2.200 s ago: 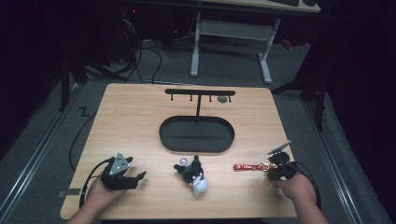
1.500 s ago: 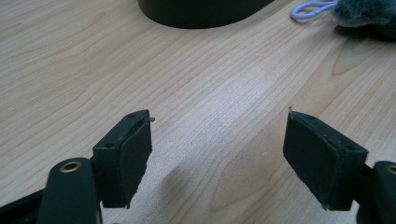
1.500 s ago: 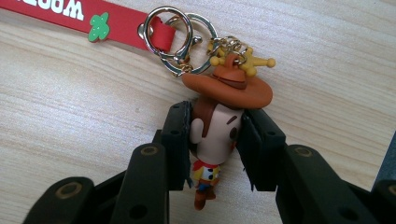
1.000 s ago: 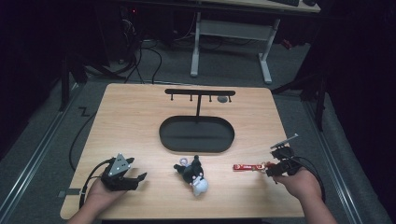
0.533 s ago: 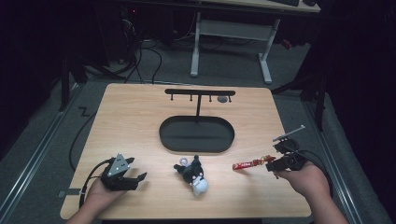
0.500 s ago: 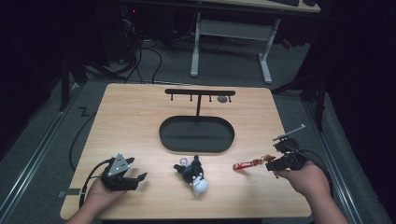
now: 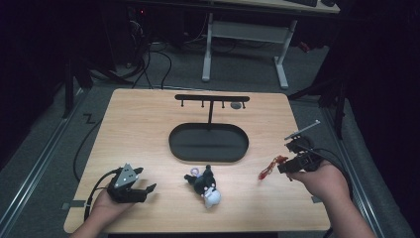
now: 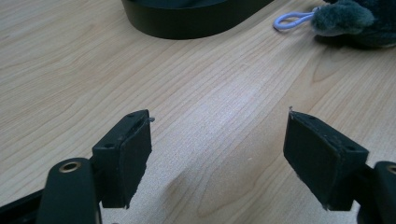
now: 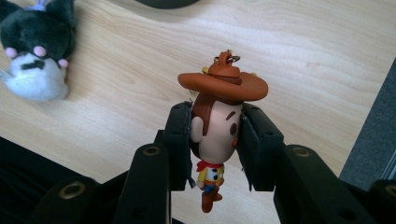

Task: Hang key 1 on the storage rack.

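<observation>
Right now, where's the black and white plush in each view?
High view: plush at bottom centre, on the table, below the black tray.
Left gripper view: its dark fur in the top right corner.
Right gripper view: top left corner.
Shared landmark: the tray's rim.

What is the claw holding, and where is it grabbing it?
The right claw squeezes the cowboy keychain figure by the sides of its head.

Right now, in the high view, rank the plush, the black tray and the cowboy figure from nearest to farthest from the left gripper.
From the left gripper:
1. Plush, just to its right.
2. Black tray, up and right, mid-table.
3. Cowboy figure, far right, held in the right gripper.
</observation>
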`<action>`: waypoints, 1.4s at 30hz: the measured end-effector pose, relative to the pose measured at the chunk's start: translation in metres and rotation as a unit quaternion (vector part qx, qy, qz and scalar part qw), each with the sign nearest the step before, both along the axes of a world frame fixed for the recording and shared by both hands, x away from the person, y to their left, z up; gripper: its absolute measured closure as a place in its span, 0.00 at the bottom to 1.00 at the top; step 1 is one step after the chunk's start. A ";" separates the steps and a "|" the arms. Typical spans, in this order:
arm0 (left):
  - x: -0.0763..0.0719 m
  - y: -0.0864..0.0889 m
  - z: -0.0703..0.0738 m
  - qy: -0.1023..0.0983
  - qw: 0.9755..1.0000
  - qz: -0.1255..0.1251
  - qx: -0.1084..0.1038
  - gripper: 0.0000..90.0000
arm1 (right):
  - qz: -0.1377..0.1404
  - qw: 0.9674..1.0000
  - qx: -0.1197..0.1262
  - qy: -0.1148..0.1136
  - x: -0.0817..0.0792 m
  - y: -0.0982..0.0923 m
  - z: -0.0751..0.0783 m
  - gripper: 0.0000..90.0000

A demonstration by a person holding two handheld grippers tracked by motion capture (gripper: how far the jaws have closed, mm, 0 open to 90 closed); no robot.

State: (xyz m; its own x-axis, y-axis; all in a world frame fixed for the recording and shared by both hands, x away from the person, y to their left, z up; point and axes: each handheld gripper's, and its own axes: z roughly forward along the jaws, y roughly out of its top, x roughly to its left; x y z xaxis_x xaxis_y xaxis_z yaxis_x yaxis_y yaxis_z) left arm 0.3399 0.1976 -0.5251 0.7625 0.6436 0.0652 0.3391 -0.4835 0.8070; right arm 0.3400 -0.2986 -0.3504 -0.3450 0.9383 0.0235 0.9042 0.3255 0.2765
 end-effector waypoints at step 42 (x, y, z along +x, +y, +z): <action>-0.001 0.002 0.001 -0.004 1.000 0.003 -0.001 0.26 | 0.041 0.999 0.004 -0.013 0.056 0.059 0.028 0.74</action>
